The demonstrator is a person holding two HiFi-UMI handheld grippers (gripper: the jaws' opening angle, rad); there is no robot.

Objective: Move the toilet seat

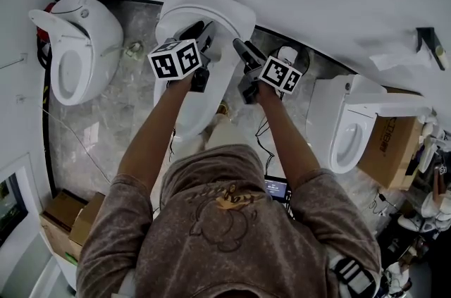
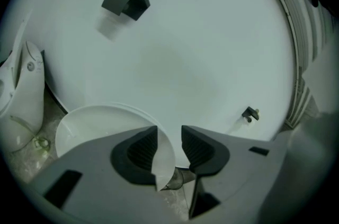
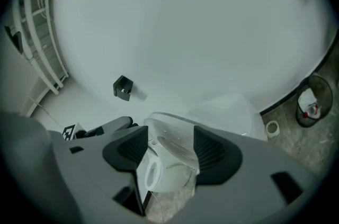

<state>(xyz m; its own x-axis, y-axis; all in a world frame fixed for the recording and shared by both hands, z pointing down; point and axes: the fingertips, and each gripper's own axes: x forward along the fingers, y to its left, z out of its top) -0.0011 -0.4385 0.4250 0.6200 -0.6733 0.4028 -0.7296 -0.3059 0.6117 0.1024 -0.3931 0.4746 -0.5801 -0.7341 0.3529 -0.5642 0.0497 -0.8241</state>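
Left gripper [image 2: 169,139], right gripper [image 3: 170,142] around toilet seat [image 2: 95,125]

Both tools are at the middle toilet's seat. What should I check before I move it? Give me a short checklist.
1. Toilet seat edge between the left tool jaws: ok.
2. Left tool clamped on it: not ok; the edge lies against one pad and a gap shows at the other.
3. Seat between the right tool jaws: ok.
4. Right tool's grip: cannot tell; both pads sit close to the seat.
5. Left toilet and right toilet clear of the arms: ok; both stand apart.
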